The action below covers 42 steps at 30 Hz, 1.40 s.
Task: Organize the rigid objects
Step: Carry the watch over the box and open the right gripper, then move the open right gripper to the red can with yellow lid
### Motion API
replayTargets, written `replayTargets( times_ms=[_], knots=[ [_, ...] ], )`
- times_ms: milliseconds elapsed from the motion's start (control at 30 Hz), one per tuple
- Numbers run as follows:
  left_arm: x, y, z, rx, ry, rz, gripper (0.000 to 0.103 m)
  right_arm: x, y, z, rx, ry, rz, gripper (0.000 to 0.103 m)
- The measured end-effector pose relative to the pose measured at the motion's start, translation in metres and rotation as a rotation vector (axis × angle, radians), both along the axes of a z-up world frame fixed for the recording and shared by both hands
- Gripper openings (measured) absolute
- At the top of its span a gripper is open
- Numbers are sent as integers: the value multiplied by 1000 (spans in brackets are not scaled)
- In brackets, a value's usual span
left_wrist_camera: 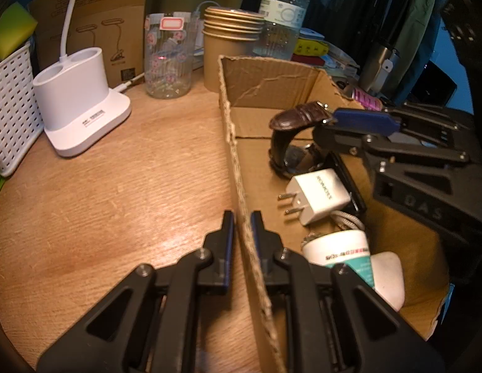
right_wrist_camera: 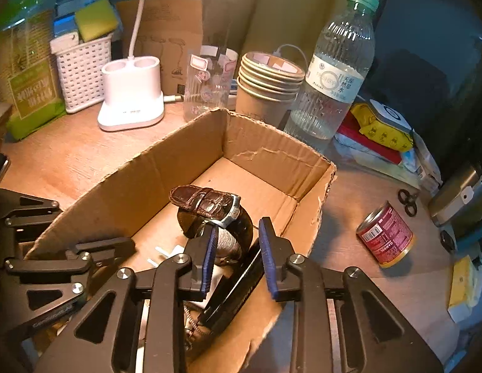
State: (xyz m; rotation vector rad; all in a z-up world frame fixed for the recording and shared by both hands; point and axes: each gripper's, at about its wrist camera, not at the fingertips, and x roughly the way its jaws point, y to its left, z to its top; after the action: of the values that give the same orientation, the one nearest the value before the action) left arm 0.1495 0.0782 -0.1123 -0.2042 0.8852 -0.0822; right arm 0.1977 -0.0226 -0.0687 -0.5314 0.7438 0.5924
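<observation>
The right gripper (right_wrist_camera: 237, 233) hangs over the cardboard box (right_wrist_camera: 166, 168) with its jaws partly apart and the brown-strapped watch (right_wrist_camera: 209, 208) just ahead of its tips; the left blue pad looks to be against the strap, the right pad stands clear, so nothing is clamped. The watch sits inside the box on its edge, its strap looped, lying directly in front of this gripper and a little to its left. The left gripper (left_wrist_camera: 242, 220) is pinched narrow on the box's near wall, one finger outside and one inside, apparently steadying it on the worktop (left_wrist_camera: 116, 186).

Other things already lie in the box — a white charger plug (left_wrist_camera: 318, 195) and a white tube (left_wrist_camera: 340, 248) nearer the left gripper. A red can (right_wrist_camera: 385, 236) lies on its side on the worktop to the right of the box, well nearer the right gripper than the left — probably the next candidate, its long axis running diagonally away.
</observation>
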Motion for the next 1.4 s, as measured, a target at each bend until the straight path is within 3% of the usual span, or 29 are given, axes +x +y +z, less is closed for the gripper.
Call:
replayTargets(
  times_ms=[533,600,767,900,1033,1267,1400],
  knots=[
    [0,0,0,0,0,0,12,-7,-43,41,178,-38,-65,34],
    [0,0,0,0,0,0,12,-5,-52,45,197,-46,-89,44],
    [0,0,0,0,0,0,12,3,-72,49,239,-54,-149,46],
    [0,0,0,0,0,0,12,12,-86,50,263,-63,-204,56],
    [0,0,0,0,0,0,12,20,-99,48,279,-70,-257,58],
    [0,0,0,0,0,0,12,35,-118,42,299,-78,-343,85],
    [0,0,0,0,0,0,12,46,-126,37,318,-81,-395,86]
  ],
)
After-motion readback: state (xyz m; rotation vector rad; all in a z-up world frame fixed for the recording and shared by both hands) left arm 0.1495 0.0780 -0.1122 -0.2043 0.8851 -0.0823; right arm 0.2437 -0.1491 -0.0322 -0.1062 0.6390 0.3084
